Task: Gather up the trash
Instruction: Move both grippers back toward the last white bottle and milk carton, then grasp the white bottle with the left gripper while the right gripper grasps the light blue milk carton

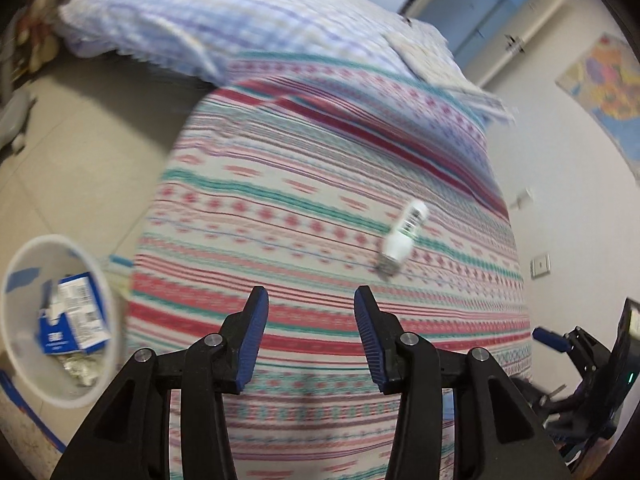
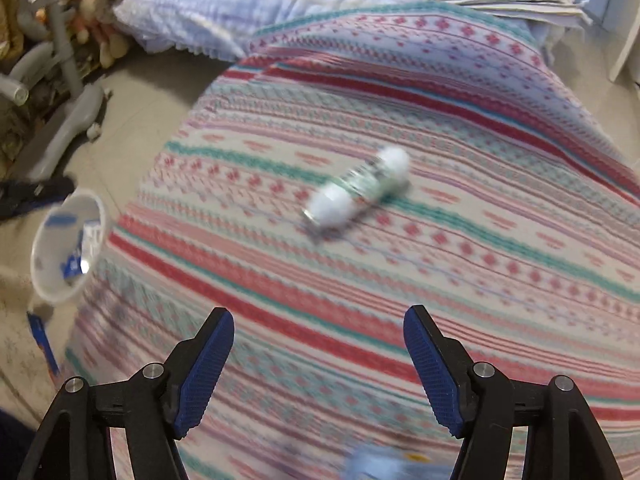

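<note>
A small white bottle (image 1: 404, 232) with a barcode label lies on its side on the striped bedspread (image 1: 280, 184); in the right wrist view the bottle (image 2: 356, 192) shows a green label and is blurred. My left gripper (image 1: 311, 300) hovers over the bed's near part, open, nothing between its blue pads, the bottle ahead and to the right. My right gripper (image 2: 319, 320) is open and wide, empty, with the bottle farther ahead. A white bin (image 1: 56, 320) on the floor left of the bed holds a blue-and-white carton and crumpled foil; the right wrist view also catches this bin (image 2: 70, 248).
A lilac checked quilt (image 1: 224, 16) covers the bed's far end. A grey frame (image 2: 68, 80) and soft toys stand on the floor at left. A blurred pale blue item (image 2: 384, 464) lies at the bed's near edge. The right gripper (image 1: 552, 338) shows at the bed's right.
</note>
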